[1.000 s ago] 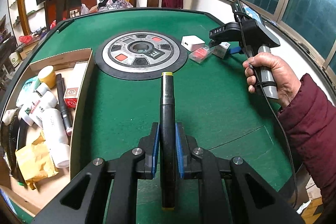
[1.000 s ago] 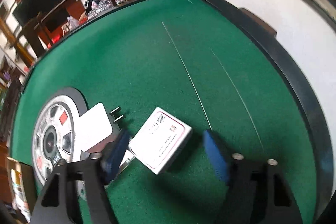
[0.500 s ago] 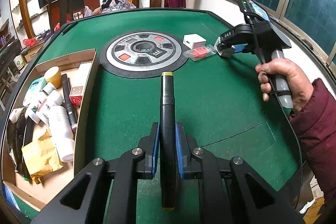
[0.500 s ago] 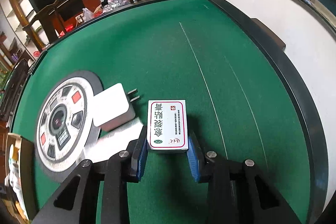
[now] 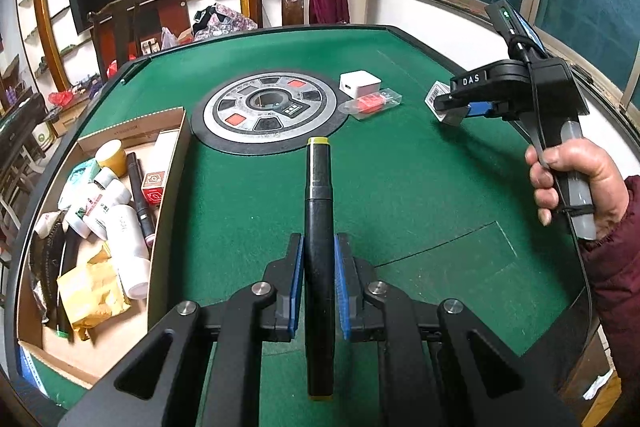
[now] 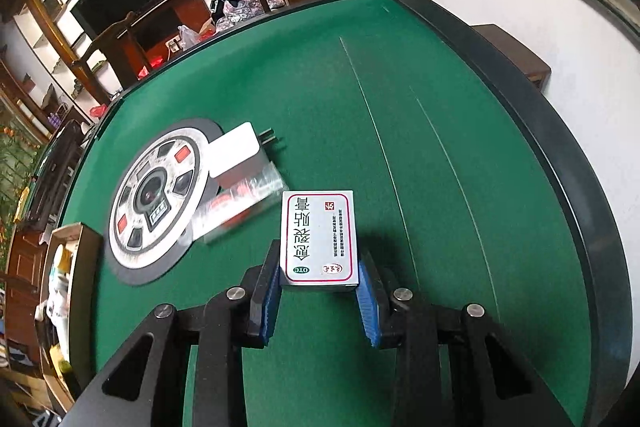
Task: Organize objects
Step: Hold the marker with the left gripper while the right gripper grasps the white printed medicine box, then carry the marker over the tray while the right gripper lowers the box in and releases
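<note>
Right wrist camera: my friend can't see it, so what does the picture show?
The right claw is shut on a white medicine box with a red border, held just above a green table. To its left on the felt lie a clear plastic case, a white charger and a round grey dial. A cardboard box sits at the far left edge.

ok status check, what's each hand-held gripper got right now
Left hand-held gripper shut on black marker. Right hand-held gripper shut on white box. Cardboard box at left, path clear.
</note>
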Motion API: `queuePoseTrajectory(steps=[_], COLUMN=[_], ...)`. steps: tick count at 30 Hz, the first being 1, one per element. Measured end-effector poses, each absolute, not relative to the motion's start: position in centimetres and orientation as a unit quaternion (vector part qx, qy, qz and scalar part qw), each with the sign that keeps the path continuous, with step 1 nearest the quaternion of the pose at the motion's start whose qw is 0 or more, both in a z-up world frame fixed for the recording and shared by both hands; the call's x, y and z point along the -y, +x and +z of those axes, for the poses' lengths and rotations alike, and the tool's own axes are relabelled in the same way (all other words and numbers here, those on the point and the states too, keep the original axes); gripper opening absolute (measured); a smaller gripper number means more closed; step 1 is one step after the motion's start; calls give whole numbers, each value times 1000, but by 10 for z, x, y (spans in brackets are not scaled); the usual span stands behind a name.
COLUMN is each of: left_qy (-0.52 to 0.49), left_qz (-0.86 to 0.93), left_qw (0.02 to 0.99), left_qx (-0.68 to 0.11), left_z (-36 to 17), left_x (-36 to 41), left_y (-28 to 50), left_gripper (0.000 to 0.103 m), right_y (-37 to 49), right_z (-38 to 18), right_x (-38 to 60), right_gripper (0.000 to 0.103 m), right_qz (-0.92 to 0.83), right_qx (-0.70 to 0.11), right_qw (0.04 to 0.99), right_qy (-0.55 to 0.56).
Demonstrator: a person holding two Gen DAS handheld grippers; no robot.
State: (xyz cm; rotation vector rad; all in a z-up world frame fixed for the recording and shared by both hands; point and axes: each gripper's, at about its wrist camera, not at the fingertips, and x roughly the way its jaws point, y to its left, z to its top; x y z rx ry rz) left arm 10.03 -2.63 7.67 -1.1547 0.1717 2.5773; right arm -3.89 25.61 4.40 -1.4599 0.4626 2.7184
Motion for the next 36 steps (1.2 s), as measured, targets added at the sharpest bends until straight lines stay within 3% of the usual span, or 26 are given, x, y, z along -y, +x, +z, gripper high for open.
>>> queuePoseTrajectory(steps=[36], left_qy=[-362], left_qz=[917], left_qw=[158], left_qx=[-61], left_z=[99], left_x=[44], left_y=[158], left_gripper=[14], right_y=[42], right_z=[88], right_x=[-181], right_gripper=[37], right_qz=[891], right_qx=[-118], right_qw=[-80], right_qy=[-431])
